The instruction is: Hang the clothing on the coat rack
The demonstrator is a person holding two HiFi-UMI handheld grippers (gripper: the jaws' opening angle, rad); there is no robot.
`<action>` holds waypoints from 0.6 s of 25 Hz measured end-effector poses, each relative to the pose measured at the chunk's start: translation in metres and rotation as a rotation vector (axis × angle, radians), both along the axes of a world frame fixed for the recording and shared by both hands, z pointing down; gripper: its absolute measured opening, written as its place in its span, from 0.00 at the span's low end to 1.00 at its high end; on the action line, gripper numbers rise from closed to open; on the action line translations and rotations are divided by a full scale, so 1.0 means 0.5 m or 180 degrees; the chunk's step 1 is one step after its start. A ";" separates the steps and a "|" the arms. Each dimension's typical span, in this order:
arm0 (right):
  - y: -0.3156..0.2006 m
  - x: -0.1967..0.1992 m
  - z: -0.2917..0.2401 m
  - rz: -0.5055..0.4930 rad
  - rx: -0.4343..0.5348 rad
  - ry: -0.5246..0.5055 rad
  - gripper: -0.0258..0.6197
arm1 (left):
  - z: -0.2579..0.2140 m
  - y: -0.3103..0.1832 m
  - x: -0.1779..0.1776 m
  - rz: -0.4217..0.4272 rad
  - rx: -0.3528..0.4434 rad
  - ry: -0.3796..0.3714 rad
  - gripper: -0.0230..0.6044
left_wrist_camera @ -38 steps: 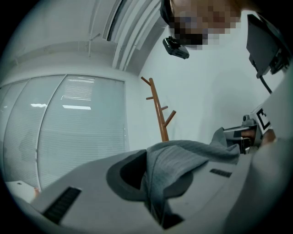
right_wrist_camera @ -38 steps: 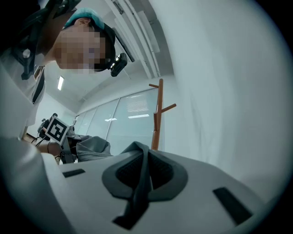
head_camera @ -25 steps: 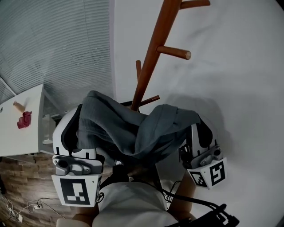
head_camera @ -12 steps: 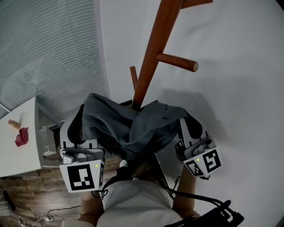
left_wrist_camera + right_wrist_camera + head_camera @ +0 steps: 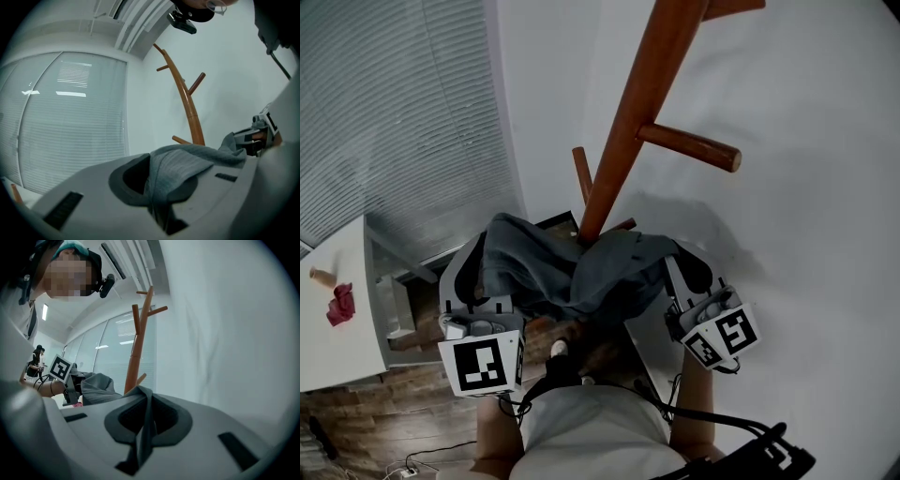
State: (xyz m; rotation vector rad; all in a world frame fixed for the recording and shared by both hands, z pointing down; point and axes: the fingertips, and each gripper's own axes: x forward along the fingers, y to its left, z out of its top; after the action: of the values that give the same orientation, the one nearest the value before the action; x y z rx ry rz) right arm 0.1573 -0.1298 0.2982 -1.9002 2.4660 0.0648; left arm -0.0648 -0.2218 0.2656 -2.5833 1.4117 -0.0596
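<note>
- Grip unchanged over the last second. The left gripper [image 5: 478,281] stays clamped on a bunched fold of the grey garment [image 5: 581,272], and the right gripper [image 5: 694,281] stays pinched on a thin edge of it.
- Garment is slung slack between the two grippers in mid-air, well clear of the white desk [image 5: 337,337], whose corner has slid toward the head view's left edge.
- Main change: the coat rack [image 5: 623,141] now looms larger and nearer, so the load has been carried in toward the pole. In the head view the cloth's top edge now overlaps the pole's lower part.
- Not hung yet. The long peg [image 5: 694,147] juts right, well above the cloth.
- My read: approach is nearly done, and the next step is to lift and drape it over a peg. The bunched cloth could slide off.
</note>
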 end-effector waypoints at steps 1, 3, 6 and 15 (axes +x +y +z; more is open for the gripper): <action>-0.004 0.001 0.012 0.0000 -0.0031 -0.0002 0.08 | 0.013 -0.006 0.001 -0.0004 -0.0027 -0.0023 0.09; -0.010 0.001 0.034 -0.0002 -0.0080 -0.0005 0.08 | 0.039 -0.014 0.003 -0.0003 -0.0069 -0.0060 0.09; -0.009 -0.003 0.056 0.0018 -0.0161 0.0038 0.08 | 0.066 -0.017 0.004 0.0012 -0.0171 -0.0111 0.09; -0.026 0.011 0.149 0.0120 -0.0496 0.0002 0.08 | 0.157 -0.052 0.016 -0.0036 -0.0475 -0.0224 0.09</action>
State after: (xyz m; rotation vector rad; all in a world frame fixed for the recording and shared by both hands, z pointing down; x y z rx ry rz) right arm 0.1626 -0.1426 0.3727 -2.0049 2.5038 -0.1301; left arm -0.0568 -0.2480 0.3441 -2.6624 1.4483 -0.2645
